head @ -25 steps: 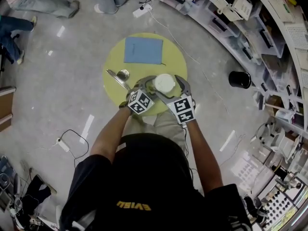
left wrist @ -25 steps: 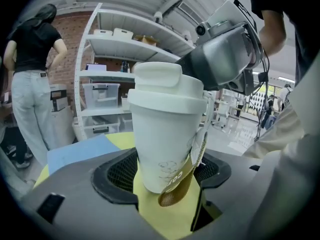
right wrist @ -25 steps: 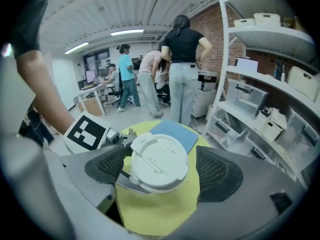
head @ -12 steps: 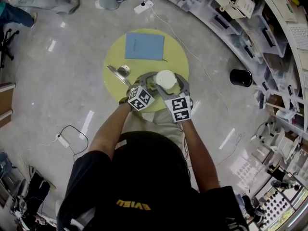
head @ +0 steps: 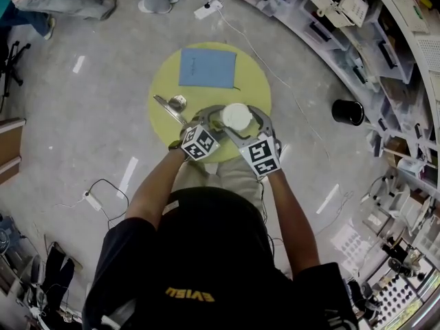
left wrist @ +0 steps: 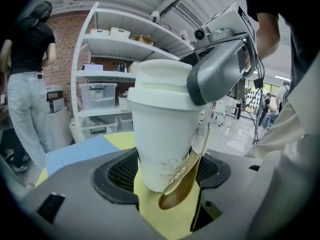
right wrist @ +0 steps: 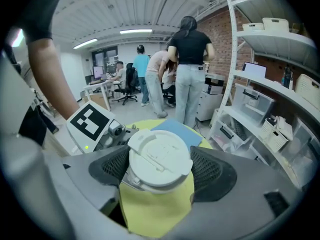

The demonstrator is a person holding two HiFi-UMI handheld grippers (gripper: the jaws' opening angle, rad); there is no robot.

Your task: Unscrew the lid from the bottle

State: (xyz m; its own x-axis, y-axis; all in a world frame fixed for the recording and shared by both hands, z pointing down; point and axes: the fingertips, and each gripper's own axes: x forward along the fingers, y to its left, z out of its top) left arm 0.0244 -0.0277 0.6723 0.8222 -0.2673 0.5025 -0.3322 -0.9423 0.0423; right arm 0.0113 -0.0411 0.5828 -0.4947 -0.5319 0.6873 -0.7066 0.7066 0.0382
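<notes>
A white bottle (left wrist: 165,144) with a white lid (head: 236,117) stands upright at the near edge of the round yellow table (head: 254,81). A gold strap (left wrist: 182,184) hangs down its side. My left gripper (head: 221,120) is shut on the bottle's lower body, with mesh pads (left wrist: 120,170) on both sides of it. My right gripper (right wrist: 160,170) comes from above and its jaws have just been closing, with the lid (right wrist: 159,156) between its pads. They now sit against the lid's rim. One of the right gripper's fingers (left wrist: 217,76) shows beside the lid.
A blue mat (head: 207,68) lies on the far half of the table, and a small metal object (head: 177,102) lies to the left of the bottle. A black bin (head: 347,113) stands on the floor to the right, near shelving. People stand beyond the table, and cables cross the floor.
The right gripper has rolled slightly and its jaws have drawn in around the lid. The left gripper and the bottle have stayed in place.
</notes>
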